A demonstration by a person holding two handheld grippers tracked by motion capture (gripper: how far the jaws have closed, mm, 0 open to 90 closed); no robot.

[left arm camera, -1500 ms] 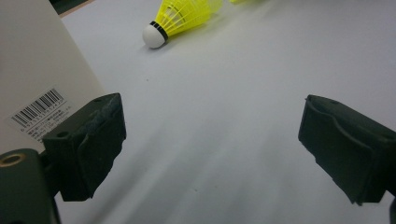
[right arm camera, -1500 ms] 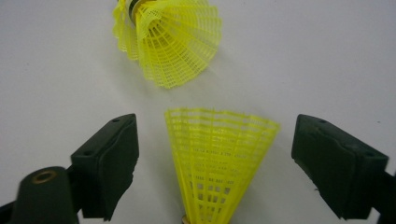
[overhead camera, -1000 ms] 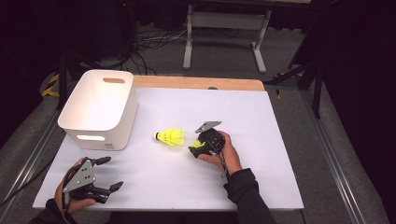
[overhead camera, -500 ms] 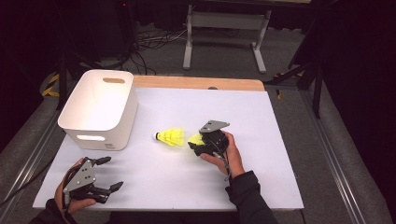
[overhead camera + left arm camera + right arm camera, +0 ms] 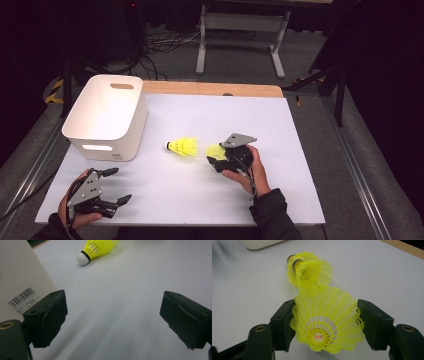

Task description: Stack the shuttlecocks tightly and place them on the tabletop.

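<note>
Logging what I see on the white table [image 5: 310, 165], every place taken from the white bin [image 5: 107, 116] at its left rear.

Item 1, white bin: upright, open top, slot handle in its far wall; a barcode label [image 5: 23, 299] on the wall that faces my left gripper.

Item 2, loose yellow shuttlecock [image 5: 182, 147]: lying on its side on the table right of the bin, apart from it, white cork tip toward the bin, skirt away from it.

Item 3, held yellow shuttlecock [image 5: 327, 320]: farther right of the bin, just beyond the loose one. In the right gripper view its open skirt faces the camera, its cork end points toward the loose one's skirt; whether the two touch I cannot tell.

Item 4, right gripper [image 5: 224, 157]: my hand [image 5: 250, 170] holds it; its jaws are closed against both sides of the held shuttlecock's skirt.

Item 5, left gripper [image 5: 114, 186]: in front of the bin, near the table's near edge, jaws spread wide with nothing between them, pointed toward the loose shuttlecock.
</note>
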